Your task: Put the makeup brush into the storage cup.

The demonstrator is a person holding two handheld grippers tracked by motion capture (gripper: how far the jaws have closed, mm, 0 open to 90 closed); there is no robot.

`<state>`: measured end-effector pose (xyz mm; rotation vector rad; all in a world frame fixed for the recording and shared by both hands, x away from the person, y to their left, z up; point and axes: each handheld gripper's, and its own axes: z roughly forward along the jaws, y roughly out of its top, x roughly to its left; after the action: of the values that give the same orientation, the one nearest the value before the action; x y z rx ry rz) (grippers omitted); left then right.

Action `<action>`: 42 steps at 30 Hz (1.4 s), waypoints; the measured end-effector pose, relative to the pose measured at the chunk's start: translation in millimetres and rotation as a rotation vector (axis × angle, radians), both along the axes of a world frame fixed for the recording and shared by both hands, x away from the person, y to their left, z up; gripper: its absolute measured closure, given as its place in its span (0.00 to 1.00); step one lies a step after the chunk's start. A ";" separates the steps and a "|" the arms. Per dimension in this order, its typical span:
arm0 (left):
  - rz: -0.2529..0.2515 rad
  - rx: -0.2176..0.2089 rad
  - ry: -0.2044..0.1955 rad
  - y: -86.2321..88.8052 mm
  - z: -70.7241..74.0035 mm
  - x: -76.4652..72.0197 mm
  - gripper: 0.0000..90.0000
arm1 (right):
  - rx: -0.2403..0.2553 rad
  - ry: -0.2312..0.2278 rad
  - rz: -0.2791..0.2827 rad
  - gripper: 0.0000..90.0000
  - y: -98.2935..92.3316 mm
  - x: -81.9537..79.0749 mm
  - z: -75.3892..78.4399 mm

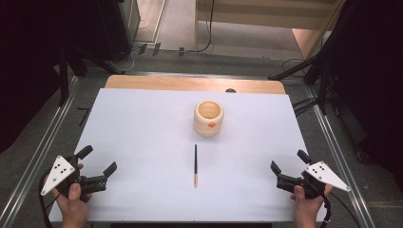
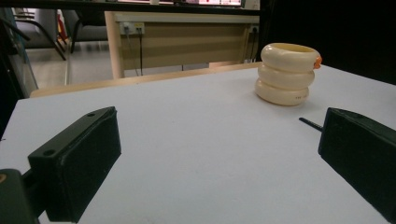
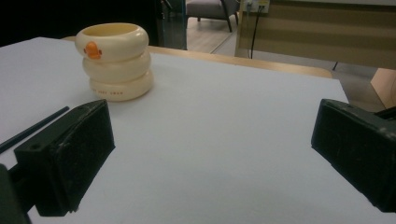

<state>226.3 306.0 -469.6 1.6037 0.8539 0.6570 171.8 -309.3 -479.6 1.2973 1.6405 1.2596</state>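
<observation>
High view, pencil [image 1: 195, 165] before cup [image 1: 208, 118], both tongs open

A glossy, smooth cream holder [image 1: 208, 118] stands on matt white sheeting [image 1: 142, 142] over a wooden table [image 1: 190, 84].

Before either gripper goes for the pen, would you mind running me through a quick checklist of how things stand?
1. Left gripper open, nothing between the jaws: ok.
2. Right gripper open, nothing between the jaws: ok.
3. Pen lying flat on the white table, apart from both grippers: ok.
4. Cream cup upright, beyond the pen and not touching it: ok.
5. Bare table between each gripper and the pen: ok.
6. Cup holds nothing: cannot tell.
</observation>
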 end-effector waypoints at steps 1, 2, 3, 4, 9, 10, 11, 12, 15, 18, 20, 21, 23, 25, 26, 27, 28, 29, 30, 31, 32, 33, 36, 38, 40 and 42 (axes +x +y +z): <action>0.000 0.000 0.000 0.0 0.0 0.0 0.00 | 0.000 0.000 0.000 0.00 0.0 0.0 0.0; 0.000 0.000 0.002 -0.6 -0.3 -0.2 0.00 | 0.000 0.002 0.002 0.00 0.4 -0.3 0.4; 0.002 0.003 0.003 -0.9 -0.4 -0.4 0.00 | 0.001 0.002 0.004 0.00 0.7 -0.5 0.5; 0.002 0.005 0.003 -1.3 -0.6 -0.5 0.00 | 0.002 0.003 0.005 0.00 1.2 -1.0 1.0; 0.005 0.010 0.000 -2.9 -0.6 0.3 0.00 | -0.008 -0.003 -0.007 0.00 1.3 -3.6 8.2; 0.006 0.010 0.003 -3.3 -0.9 0.5 0.00 | -0.003 -0.001 -0.011 0.00 1.1 -3.8 9.6; 0.003 0.010 0.005 -3.5 -1.1 0.6 0.00 | -0.001 0.003 -0.014 0.01 1.3 -3.7 11.0; 0.002 0.011 0.005 -3.8 -1.1 0.6 0.00 | -0.007 0.004 -0.013 0.01 2.1 -3.3 12.2; 0.001 0.007 0.004 -4.4 -0.8 0.4 0.00 | -0.009 0.003 -0.005 0.01 7.7 -3.2 15.7; 0.002 0.001 0.001 -5.6 -0.4 0.2 0.00 | -0.020 0.014 0.007 0.01 18.0 -0.8 18.8; 0.006 0.001 0.004 -5.6 -0.5 0.4 0.00 | -0.021 0.021 0.023 0.01 25.1 1.2 20.3; 0.006 -0.002 0.004 -5.3 -0.6 0.5 0.00 | -0.026 0.025 0.034 0.01 30.5 2.9 21.1; 0.015 0.011 -0.005 -5.4 -0.1 -0.3 0.00 | -0.040 0.038 0.057 0.02 40.0 6.1 22.4; 0.017 0.021 -0.009 -6.0 0.2 -1.0 0.00 | -0.051 0.046 0.069 0.03 49.3 9.3 23.4; 0.017 0.021 -0.009 -6.0 0.2 -1.0 0.00 | -0.056 0.050 0.076 0.03 53.3 11.1 23.9; 0.016 0.018 -0.006 -6.1 -0.1 -0.7 0.00 | -0.056 0.056 0.084 0.03 57.1 12.7 24.4; 0.014 0.020 -0.005 -6.2 -0.3 -0.6 0.00 | -0.059 0.059 0.092 0.03 60.5 14.9 24.8; 0.013 0.020 -0.005 -6.5 -0.4 -0.6 0.00 | -0.058 0.064 0.099 0.03 63.9 17.0 25.3; 0.012 0.021 -0.005 -6.7 -0.4 -0.7 0.00 | -0.057 0.069 0.101 0.03 66.8 19.2 25.8; 0.010 0.021 -0.006 -6.9 -0.5 -0.8 0.00 | -0.053 0.074 0.108 0.03 69.8 21.3 26.2; 0.009 0.022 -0.005 -7.0 -0.7 -0.9 0.00 | -0.050 0.079 0.115 0.03 73.0 23.6 26.7; 0.008 0.021 -0.005 -6.9 -1.0 -0.8 0.00 | -0.054 0.085 0.118 0.03 76.3 26.0 27.0; 0.006 0.024 -0.003 -6.7 -1.6 -0.2 0.00 | -0.061 0.097 0.141 0.03 87.0 32.2 28.1; 0.005 0.027 -0.003 -6.8 -1.6 -0.2 0.00 | -0.064 0.103 0.157 0.03 94.8 36.1 28.8; 0.004 0.026 -0.003 -6.9 -1.6 -0.4 0.00 | -0.070 0.114 0.169 0.03 102.2 40.1 29.3; 0.003 0.026 -0.002 -7.0 -1.6 -0.6 0.00 | -0.081 0.120 0.184 0.03 109.5 44.1 29.6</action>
<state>225.7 299.0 -471.2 1.6254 0.8500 0.6744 215.9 -199.8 -450.0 1.2154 1.9119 1.2277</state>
